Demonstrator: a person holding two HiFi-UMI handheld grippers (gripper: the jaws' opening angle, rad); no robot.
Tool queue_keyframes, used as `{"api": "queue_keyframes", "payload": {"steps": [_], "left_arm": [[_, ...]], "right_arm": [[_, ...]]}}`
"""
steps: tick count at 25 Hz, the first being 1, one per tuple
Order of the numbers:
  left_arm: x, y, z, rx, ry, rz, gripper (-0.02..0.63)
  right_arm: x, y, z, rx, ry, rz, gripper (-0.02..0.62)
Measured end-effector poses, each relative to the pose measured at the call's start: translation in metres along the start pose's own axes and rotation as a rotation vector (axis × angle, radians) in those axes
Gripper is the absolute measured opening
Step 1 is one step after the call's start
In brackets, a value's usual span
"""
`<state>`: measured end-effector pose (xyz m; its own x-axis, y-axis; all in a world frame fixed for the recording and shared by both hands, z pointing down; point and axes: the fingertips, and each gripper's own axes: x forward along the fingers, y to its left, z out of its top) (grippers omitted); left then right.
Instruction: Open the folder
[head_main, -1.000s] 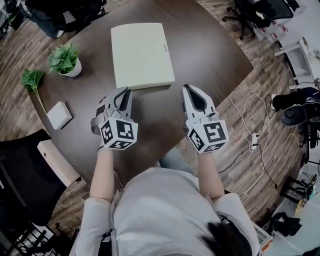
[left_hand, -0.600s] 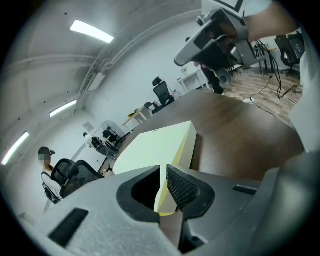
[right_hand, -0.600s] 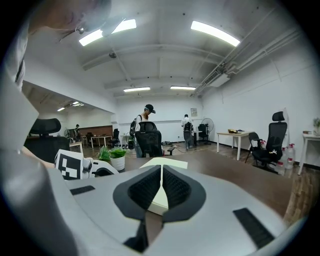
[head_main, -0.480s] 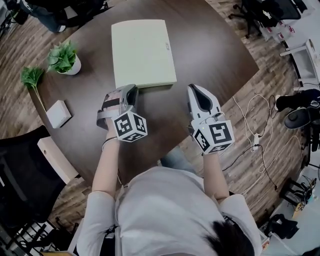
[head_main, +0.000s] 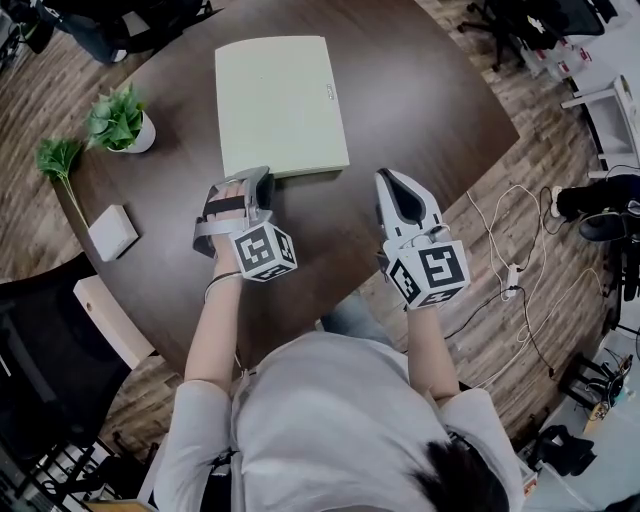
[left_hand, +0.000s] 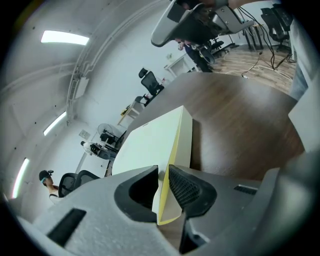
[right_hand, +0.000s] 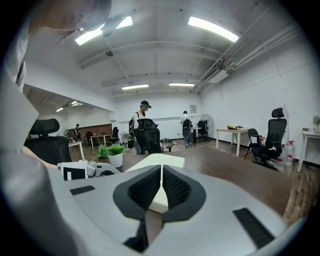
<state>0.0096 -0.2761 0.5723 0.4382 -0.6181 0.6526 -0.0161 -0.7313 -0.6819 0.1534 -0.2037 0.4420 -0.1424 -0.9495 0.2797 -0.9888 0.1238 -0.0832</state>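
Note:
A pale green folder (head_main: 278, 100) lies closed on the dark brown table (head_main: 420, 110), and shows in the left gripper view (left_hand: 150, 145) and the right gripper view (right_hand: 162, 162). My left gripper (head_main: 262, 180) is at the folder's near edge, rolled to one side. Its jaws are opening, and the cover's near corner stands between them (left_hand: 163, 172) with a gap beside the left pad. My right gripper (head_main: 385, 178) hovers over bare table to the right of that edge, short of the folder. Its jaws (right_hand: 161, 172) are shut with nothing in them.
A potted plant (head_main: 120, 120), a loose green sprig (head_main: 55, 160) and a small white box (head_main: 112, 232) sit at the table's left. A black chair (head_main: 40, 350) stands near the left corner. Cables (head_main: 510, 250) lie on the wooden floor at right.
My left gripper moved forward and down to the folder's near edge and rolled over; the folder's corner now stands between its jaws. The right gripper barely shifted.

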Motion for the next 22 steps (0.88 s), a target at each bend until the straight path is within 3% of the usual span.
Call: {"api": "queue_keyframes", "payload": {"steps": [15, 22], "left_arm": [[0.001, 0.010, 0.003, 0.058, 0.021, 0.101, 0.105], [0.001, 0.017, 0.003, 0.055, 0.029, 0.138, 0.107]], "right_arm": [[0.005, -0.007, -0.001, 0.010, 0.008, 0.008, 0.015], [0.004, -0.009, -0.001, 0.009, 0.010, 0.008, 0.015]]}}
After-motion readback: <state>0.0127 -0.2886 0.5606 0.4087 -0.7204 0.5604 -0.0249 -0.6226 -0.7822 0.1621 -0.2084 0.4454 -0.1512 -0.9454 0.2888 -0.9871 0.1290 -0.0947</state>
